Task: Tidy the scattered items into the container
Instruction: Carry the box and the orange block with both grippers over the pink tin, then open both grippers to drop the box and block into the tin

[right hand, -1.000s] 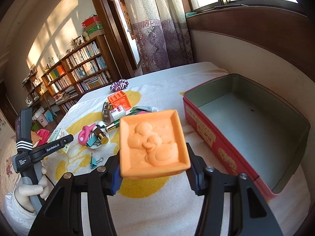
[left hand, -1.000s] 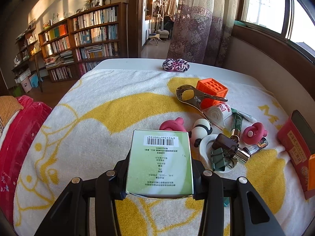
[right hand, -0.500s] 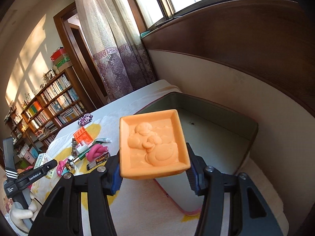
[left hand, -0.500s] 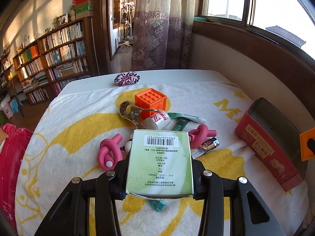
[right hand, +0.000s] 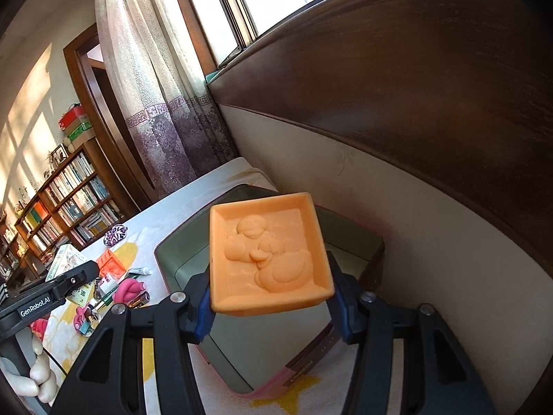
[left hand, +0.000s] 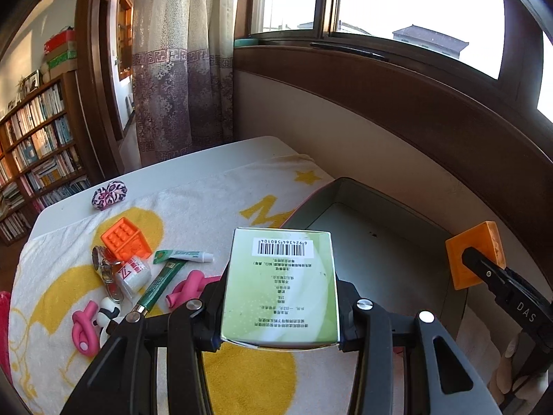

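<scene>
Sunlit curtains and bookshelves backed a table spread with a yellow-and-white towel (left hand: 214, 204). Left tongs (left hand: 280, 314) clamped a green box (left hand: 281, 290) (barcode uppermost), held at the near rim of the open tin (left hand: 387, 252), which lay just ahead of them. Right tongs (right hand: 271, 306) gripped an orange duck tile (right hand: 269, 252) over the tin's grey inside. Left of the left tongs, loose on the towel, lay an orange cube (left hand: 126, 240), tubes (left hand: 183, 255) and pink curlers (left hand: 188, 285).

Both wrist views look down, close, sharing the tin (left hand: 380, 263).
</scene>
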### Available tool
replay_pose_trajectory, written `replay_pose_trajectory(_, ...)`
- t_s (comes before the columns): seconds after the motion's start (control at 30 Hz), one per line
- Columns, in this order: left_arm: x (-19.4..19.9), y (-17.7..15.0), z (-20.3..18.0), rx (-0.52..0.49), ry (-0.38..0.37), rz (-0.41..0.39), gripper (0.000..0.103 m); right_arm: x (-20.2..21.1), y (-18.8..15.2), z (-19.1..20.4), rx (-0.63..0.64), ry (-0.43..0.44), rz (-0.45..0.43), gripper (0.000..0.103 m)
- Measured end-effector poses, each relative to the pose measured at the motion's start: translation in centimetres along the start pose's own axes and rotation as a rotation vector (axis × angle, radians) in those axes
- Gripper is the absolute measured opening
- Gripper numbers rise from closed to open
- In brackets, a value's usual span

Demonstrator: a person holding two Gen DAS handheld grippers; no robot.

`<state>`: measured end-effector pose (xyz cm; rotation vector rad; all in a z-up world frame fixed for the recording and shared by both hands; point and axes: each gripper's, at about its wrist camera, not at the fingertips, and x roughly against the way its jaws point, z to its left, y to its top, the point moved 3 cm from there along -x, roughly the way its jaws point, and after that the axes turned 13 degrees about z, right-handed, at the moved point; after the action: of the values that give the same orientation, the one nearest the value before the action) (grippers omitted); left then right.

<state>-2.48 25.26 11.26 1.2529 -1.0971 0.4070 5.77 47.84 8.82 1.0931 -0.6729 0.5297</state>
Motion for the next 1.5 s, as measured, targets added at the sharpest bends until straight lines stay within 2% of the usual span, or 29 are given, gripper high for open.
replay_pose_trajectory(0.27,-2.2,2.0,-4.8,-0.076,-0.048,0.024,0.047,0.1,0.6,-1.1,-0.018,-0.020,-0.011,0.058)
replay_pose_trajectory(0.6,-3.8,3.5,-7.0,-0.101,-0.099,0.046,0.047,-0.5,1.2,-1.4,-0.020,-0.031,-0.010,0.058)
replay_pose_trajectory(0.63,-4.1,3.6,-7.2,-0.103,-0.108,0.053,0.049,-0.6,1.2,-1.5,-0.022,-0.036,-0.010,0.058)
replay_pose_trajectory(0.7,-4.5,3.5,-7.3,-0.103,-0.119,0.062,0.071,-0.8,1.2,-1.6,-0.031,-0.046,-0.016,0.061)
replay_pose_trajectory(0.73,-4.5,3.3,-7.3,-0.099,-0.123,0.048,0.086,-0.8,1.3,-1.7,-0.034,-0.049,-0.020,0.064)
replay_pose_trajectory(0.77,-4.4,3.2,-7.1,-0.094,-0.123,0.028,0.089,-0.9,1.3,-1.7,-0.034,-0.048,-0.021,0.076)
replay_pose_trajectory(0.8,-4.4,3.2,-6.9,-0.090,-0.118,0.016,0.089,-0.9,1.3,-1.6,-0.032,-0.047,-0.027,0.083)
replay_pose_trajectory(0.93,-4.8,3.1,-5.5,-0.060,-0.104,0.030,0.089,-0.8,1.2,-0.9,-0.008,-0.066,-0.047,0.083)
replay_pose_trajectory(1.13,-5.1,2.2,-3.3,-0.004,-0.096,0.051,0.089,-1.7,0.7,-0.5,-0.015,-0.045,-0.003,0.083)
replay_pose_trajectory(1.3,-4.9,1.4,-1.9,0.004,-0.068,0.050,0.089,-2.4,0.2,-0.2,-0.027,-0.032,0.026,0.083)
replay_pose_trajectory(1.5,-4.2,0.5,-0.1,0.018,-0.068,0.058,0.089,-2.5,-0.4,1.5,-0.001,-0.022,0.037,0.083)
